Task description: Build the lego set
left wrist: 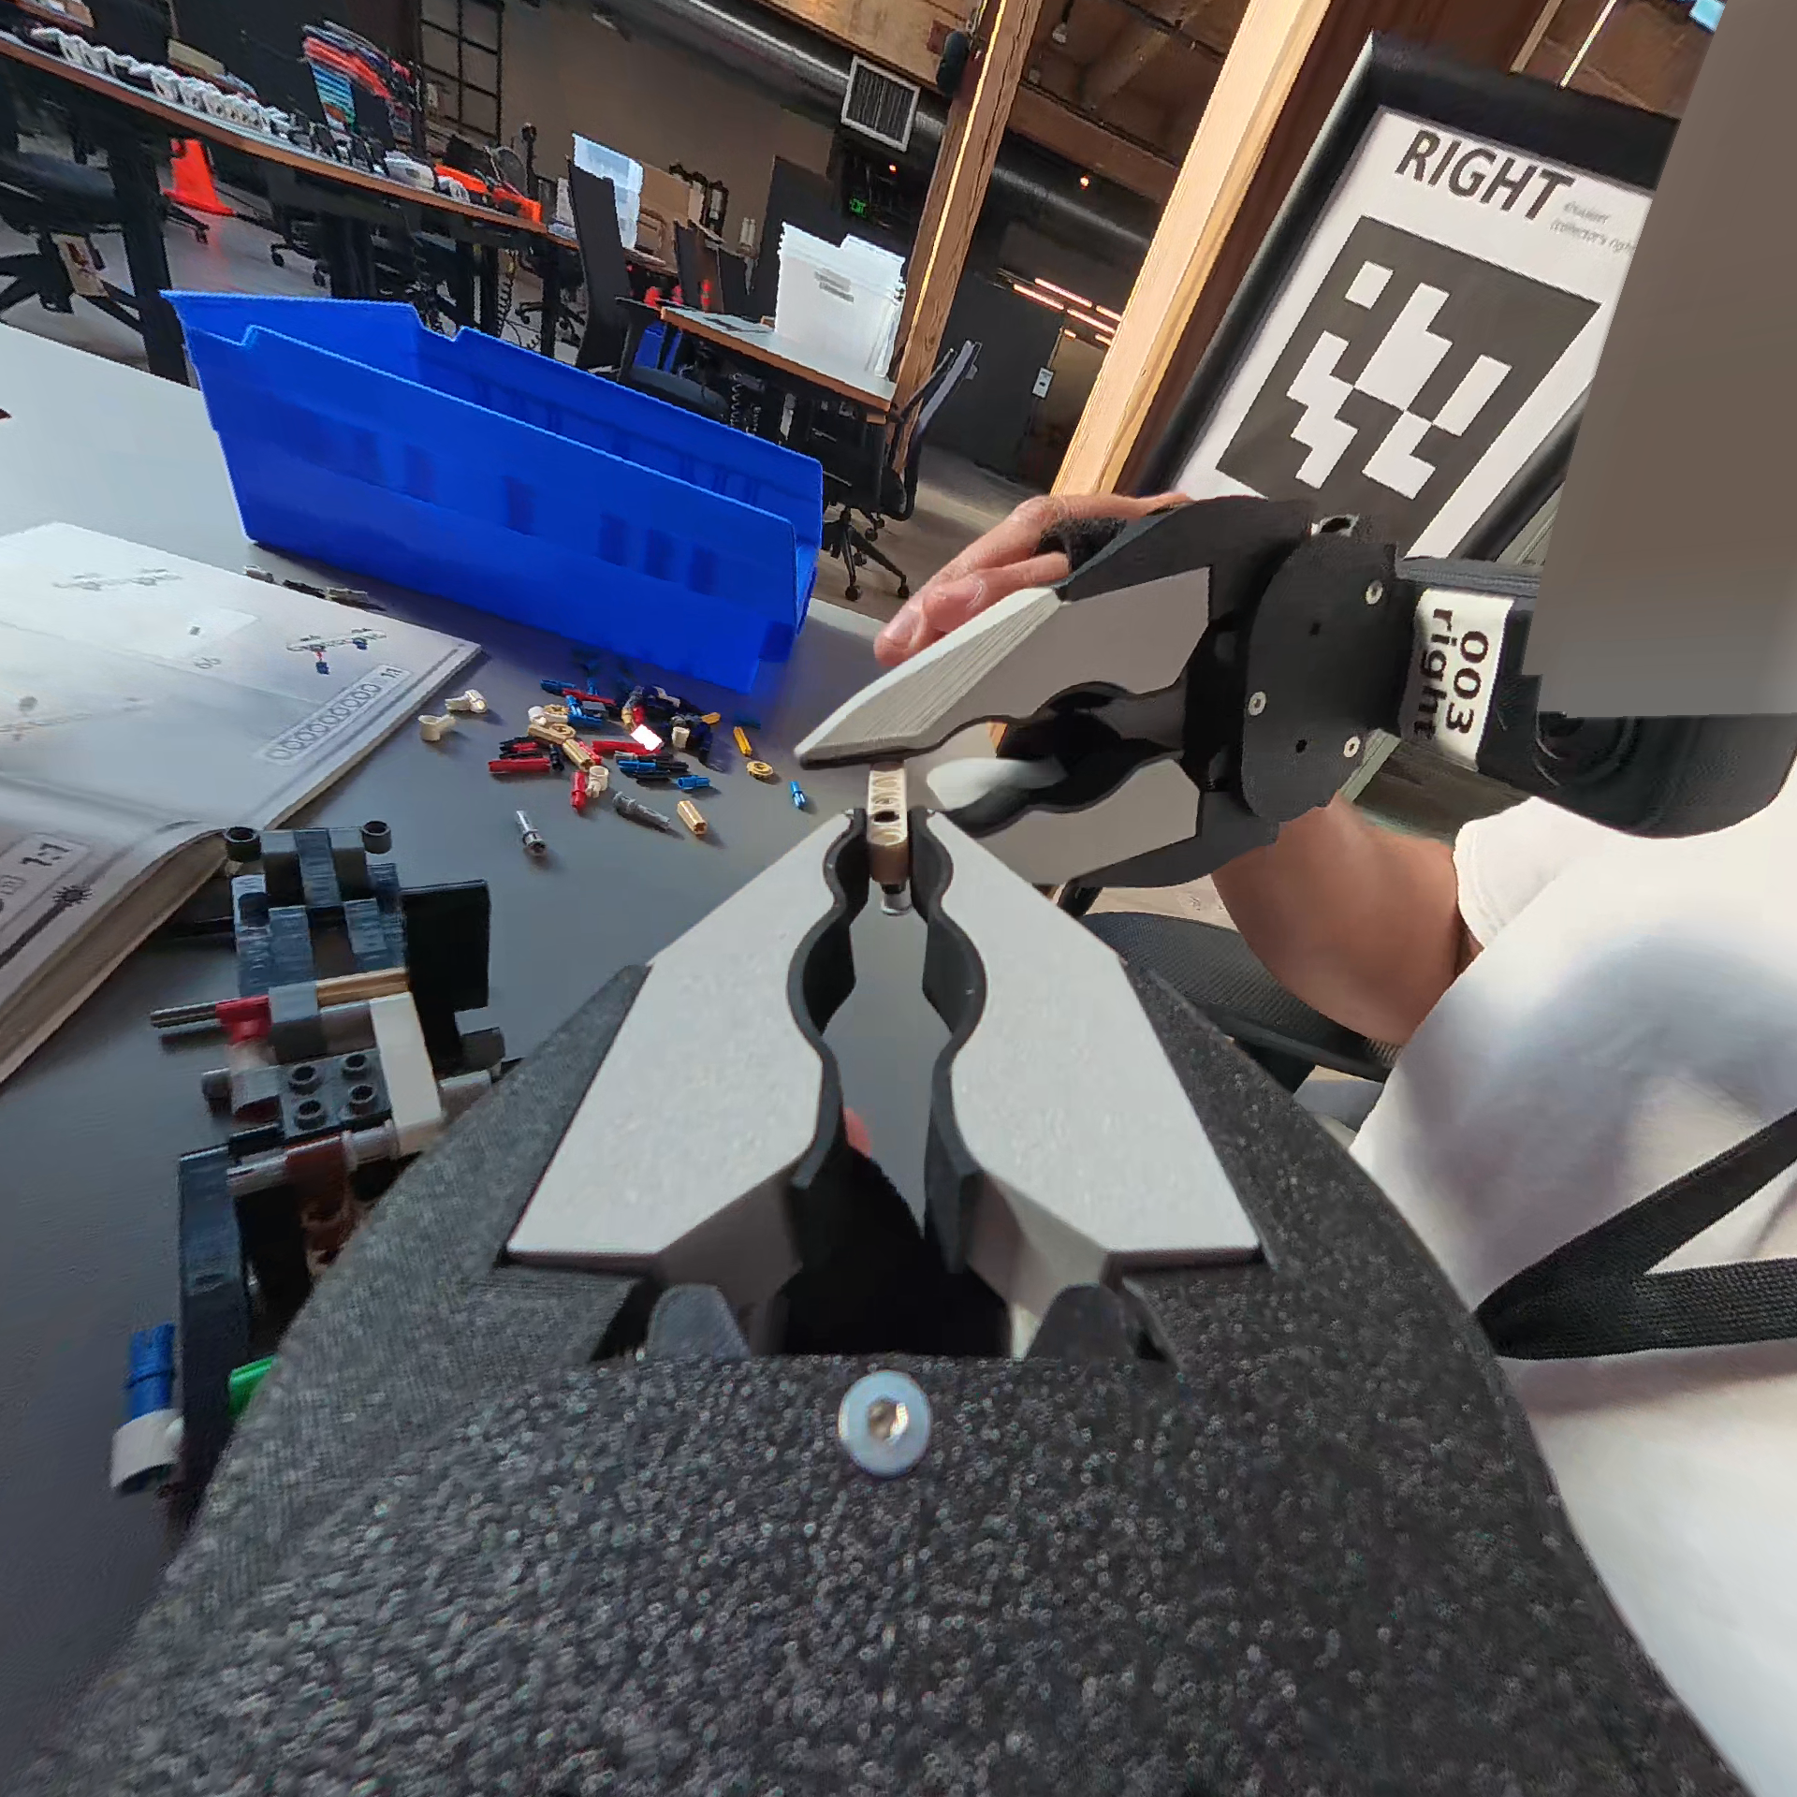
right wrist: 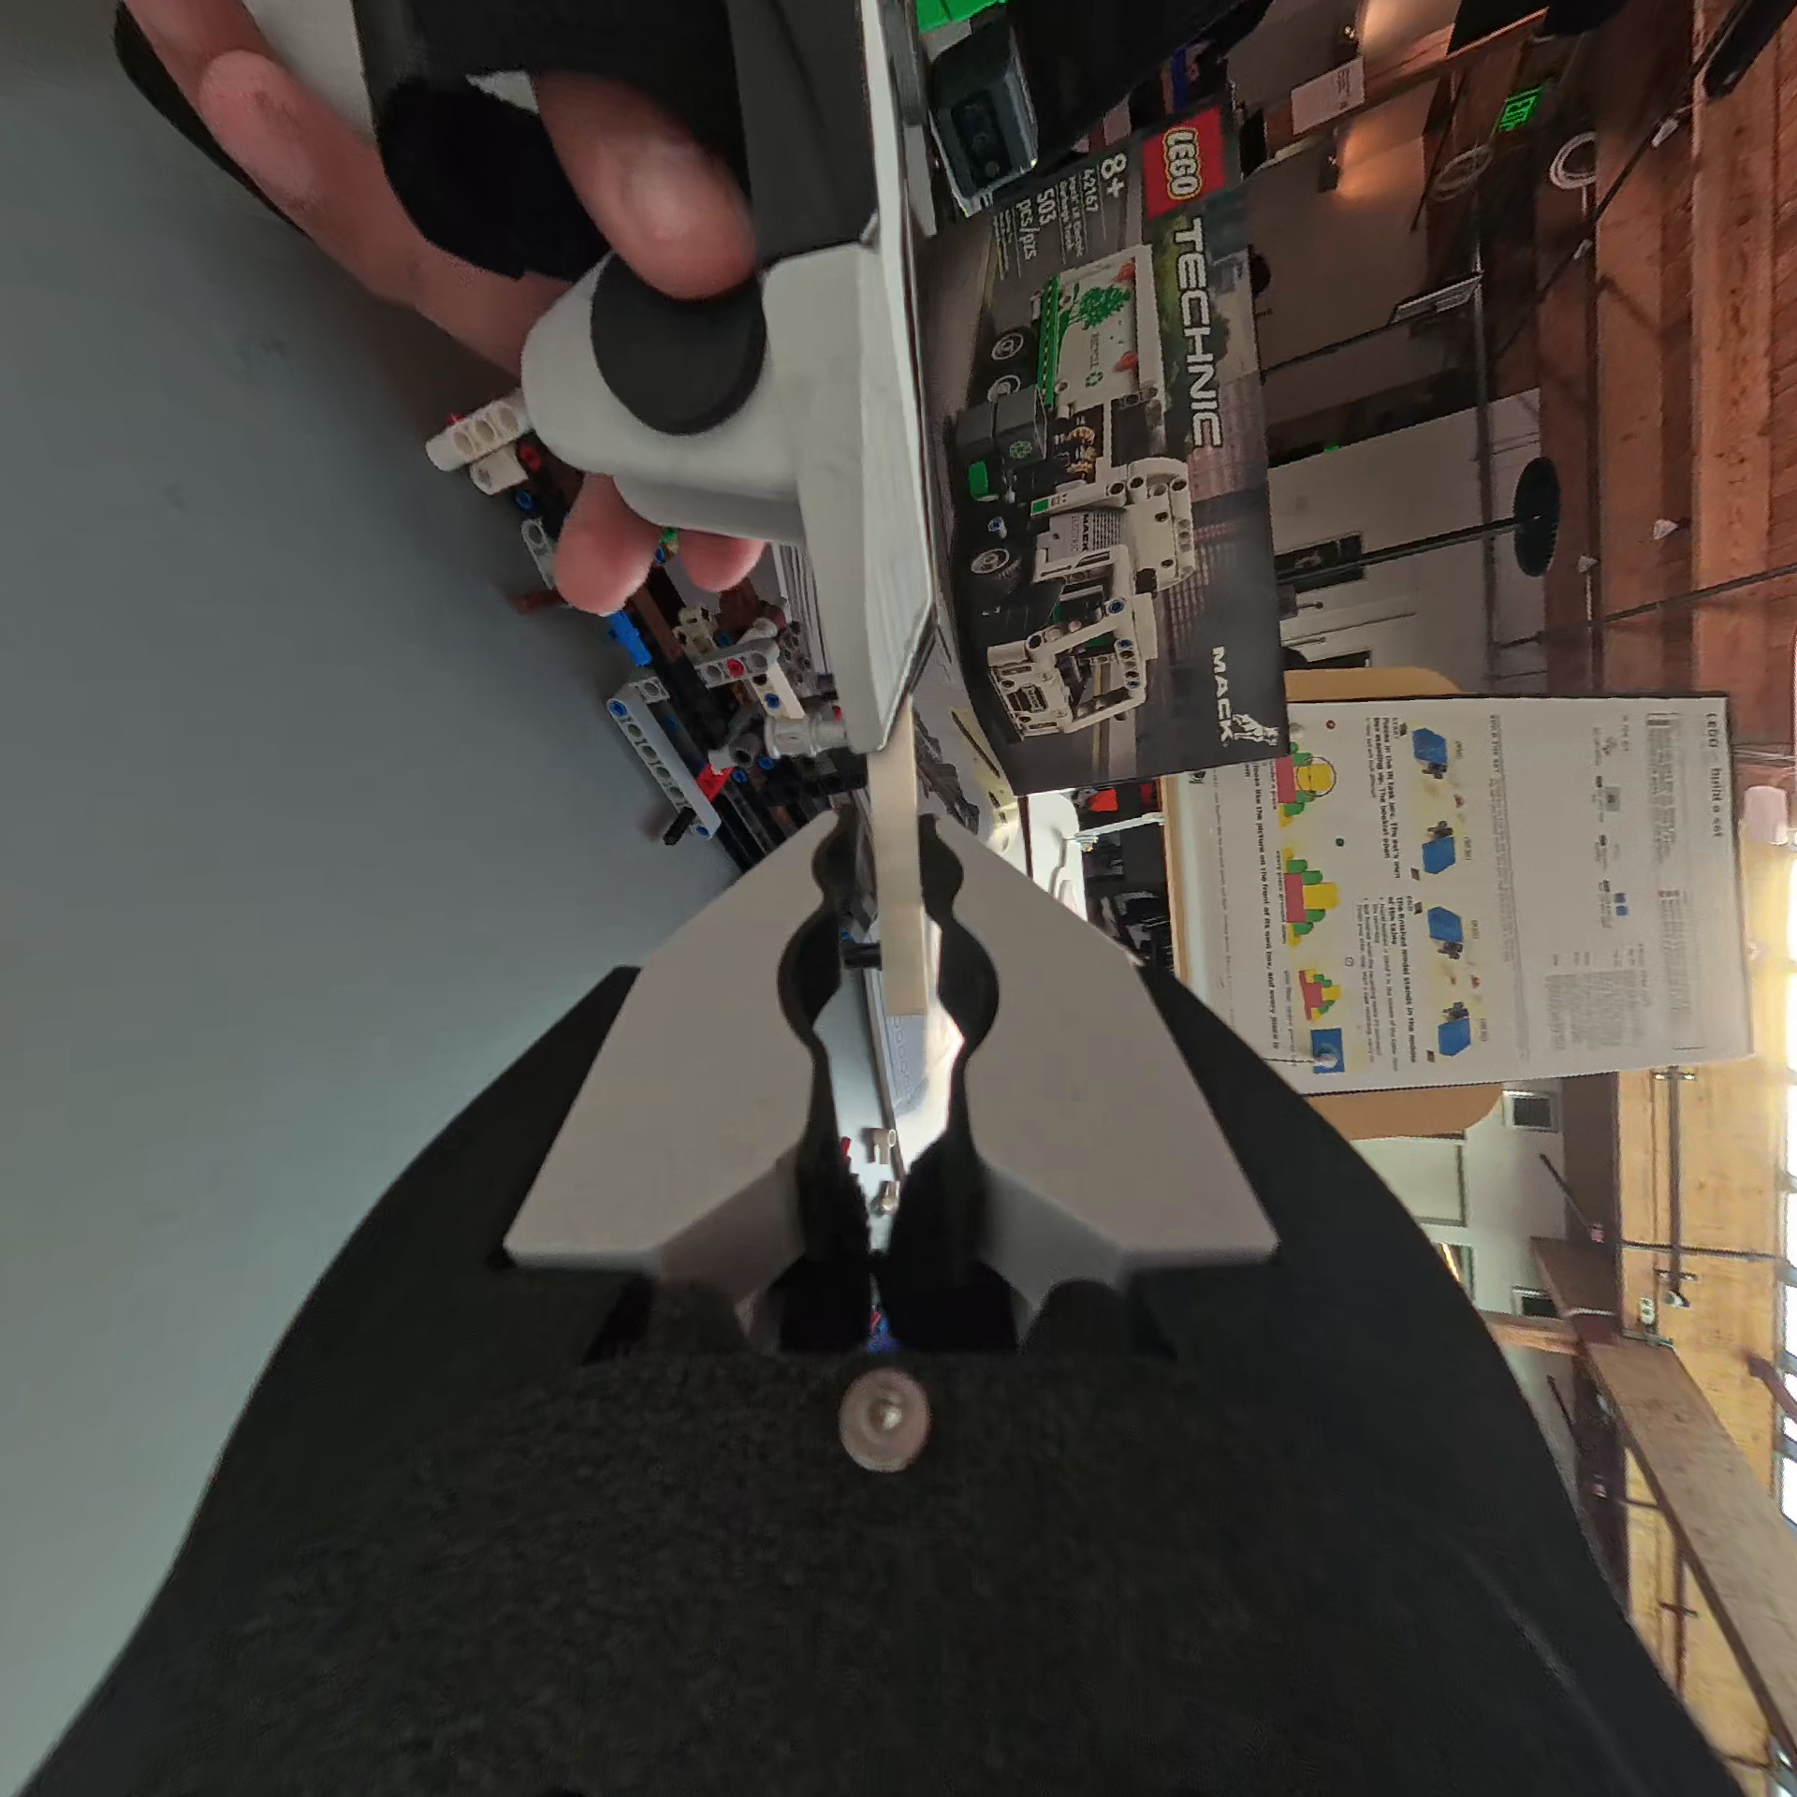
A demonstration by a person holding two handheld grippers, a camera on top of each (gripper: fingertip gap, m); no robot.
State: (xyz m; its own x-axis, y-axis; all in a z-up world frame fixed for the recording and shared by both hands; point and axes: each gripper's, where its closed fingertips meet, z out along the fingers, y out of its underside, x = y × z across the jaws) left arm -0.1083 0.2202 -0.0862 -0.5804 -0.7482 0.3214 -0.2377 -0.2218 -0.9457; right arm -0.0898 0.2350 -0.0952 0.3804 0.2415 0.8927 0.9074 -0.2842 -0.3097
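My left gripper (left wrist: pixel 885 838) is shut on a short tan Lego beam (left wrist: pixel 887 827) with a grey pin (left wrist: pixel 893 899) sticking out of it, held above the table. My right gripper (right wrist: pixel 885 856) comes in from the right and its jaws close on the same tan beam (right wrist: pixel 899 904). In the left wrist view the right gripper's tips (left wrist: pixel 870 768) meet the beam's top end. In the right wrist view the left gripper (right wrist: pixel 880 729) shows edge-on, with the grey pin (right wrist: pixel 807 734) beside it. The partly built dark model (left wrist: pixel 321 1021) sits on the table at the left and also shows in the right wrist view (right wrist: pixel 739 700).
A pile of small loose pins and connectors (left wrist: pixel 622 744) lies in front of a blue bin (left wrist: pixel 506 486). An open instruction booklet (left wrist: pixel 146 700) lies on the grey table (left wrist: pixel 97 447) at the left. The set's box (right wrist: pixel 1099 467) and a printed sheet (right wrist: pixel 1459 895) stand behind. The tips of both grippers are at nearly the same place.
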